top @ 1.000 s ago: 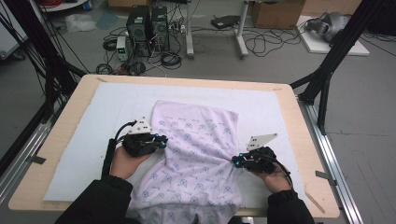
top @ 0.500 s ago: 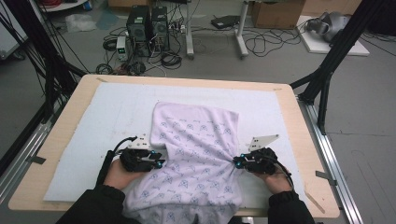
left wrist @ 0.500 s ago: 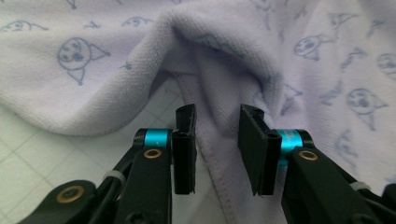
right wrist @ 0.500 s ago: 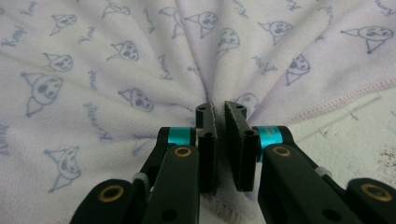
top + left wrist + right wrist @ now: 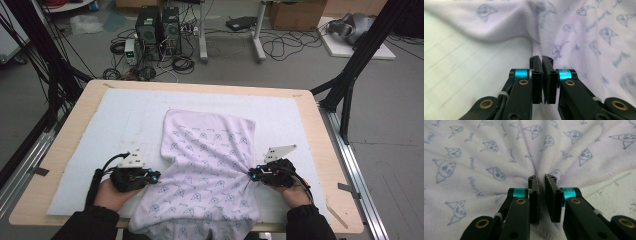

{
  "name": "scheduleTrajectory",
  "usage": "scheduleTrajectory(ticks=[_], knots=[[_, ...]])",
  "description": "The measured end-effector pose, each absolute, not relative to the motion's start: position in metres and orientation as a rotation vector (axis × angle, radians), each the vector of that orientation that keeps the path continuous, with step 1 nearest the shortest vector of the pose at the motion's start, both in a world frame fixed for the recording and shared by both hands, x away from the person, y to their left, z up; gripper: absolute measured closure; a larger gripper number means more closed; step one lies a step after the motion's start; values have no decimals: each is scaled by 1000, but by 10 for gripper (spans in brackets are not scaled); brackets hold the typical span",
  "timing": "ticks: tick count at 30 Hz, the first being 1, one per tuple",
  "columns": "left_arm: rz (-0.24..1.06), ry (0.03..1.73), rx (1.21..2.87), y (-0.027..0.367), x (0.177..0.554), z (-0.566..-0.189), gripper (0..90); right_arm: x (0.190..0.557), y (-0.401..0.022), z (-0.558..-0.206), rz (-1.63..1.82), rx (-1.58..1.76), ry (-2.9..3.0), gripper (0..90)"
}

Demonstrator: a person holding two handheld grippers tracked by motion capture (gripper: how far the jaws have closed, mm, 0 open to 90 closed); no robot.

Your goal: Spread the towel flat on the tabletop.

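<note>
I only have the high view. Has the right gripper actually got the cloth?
Observer: Yes. In the right gripper view, the right gripper pinches the cloth; folds fan out from its jaws.
Operator: Left one?
Observer: The left gripper has just been closing; its jaws now meet at the cloth's edge. Whether fabric is between the pads, I can't tell.
Operator: Where on the cloth is the right?
Observer: Beside a pink-stitched hem.

Even, diffuse overhead light, moderately bright; no glare. High view soft and low-detail, floor at top dim, faint shadows under the cloth [image 5: 207, 170] folds. Both gripper views: jaws sharp, cloth blurred toward upper corners and right edge.
</note>
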State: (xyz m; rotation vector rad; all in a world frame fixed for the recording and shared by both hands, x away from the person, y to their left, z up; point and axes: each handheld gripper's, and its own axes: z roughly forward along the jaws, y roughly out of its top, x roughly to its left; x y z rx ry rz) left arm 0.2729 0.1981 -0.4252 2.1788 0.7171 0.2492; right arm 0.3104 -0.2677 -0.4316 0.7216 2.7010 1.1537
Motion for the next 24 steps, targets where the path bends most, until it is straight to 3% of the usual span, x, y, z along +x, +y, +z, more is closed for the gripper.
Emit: scheduleTrajectory(ticks=[4,6,16,21,22,24], knots=[[233,695,2128,218,252,-416,858,306,-266,-427,1176,701,2695,823],[216,691,2119,221,251,-415,792,303,-265,-422,1195,689,2680,818],[202,747,2072,192,311,-424,738,318,-272,-413,1292,758,2590,728],[224,763,2174,167,324,-443,661,331,-270,-424,1243,831,2614,651],[252,756,2171,166,323,-443,671,335,-269,-428,1226,839,2626,647],[280,755,2182,164,323,-443,828,342,-265,-436,1191,864,2654,649]])
